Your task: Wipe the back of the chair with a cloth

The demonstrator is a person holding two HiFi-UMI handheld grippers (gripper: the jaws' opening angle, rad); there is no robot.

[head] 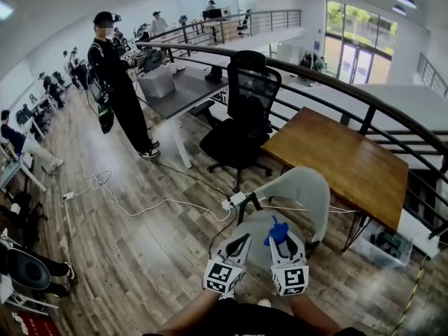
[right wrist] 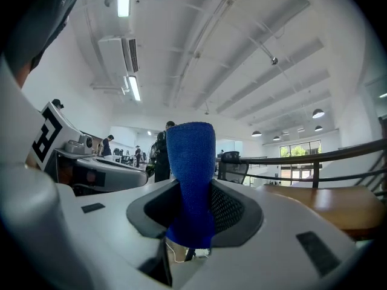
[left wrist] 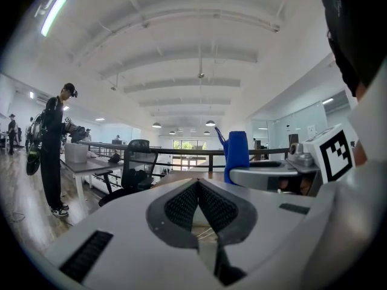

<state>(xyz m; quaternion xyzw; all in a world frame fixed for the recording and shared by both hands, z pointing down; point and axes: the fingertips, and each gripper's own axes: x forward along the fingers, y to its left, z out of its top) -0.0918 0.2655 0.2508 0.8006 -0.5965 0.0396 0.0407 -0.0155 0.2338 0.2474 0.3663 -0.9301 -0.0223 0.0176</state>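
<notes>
A grey shell chair (head: 302,193) stands just in front of me, its curved back towards the wooden table. My right gripper (head: 279,238) hovers over the chair's seat, shut on a blue cloth (head: 278,230). The right gripper view shows that cloth (right wrist: 191,174) standing upright, pinched between the right gripper's (right wrist: 193,192) jaws. My left gripper (head: 239,242) is level beside it on the left, apart from the chair. Its pads (left wrist: 181,205) meet at the tip and hold nothing. The blue cloth (left wrist: 236,154) also shows to the right in the left gripper view.
A wooden table (head: 350,163) lies right behind the grey chair, against a black railing (head: 392,114). A black office chair (head: 245,114) and a desk (head: 175,93) are farther ahead. A person (head: 120,89) stands at the left. Cables (head: 140,205) and a power strip (head: 236,200) lie on the floor.
</notes>
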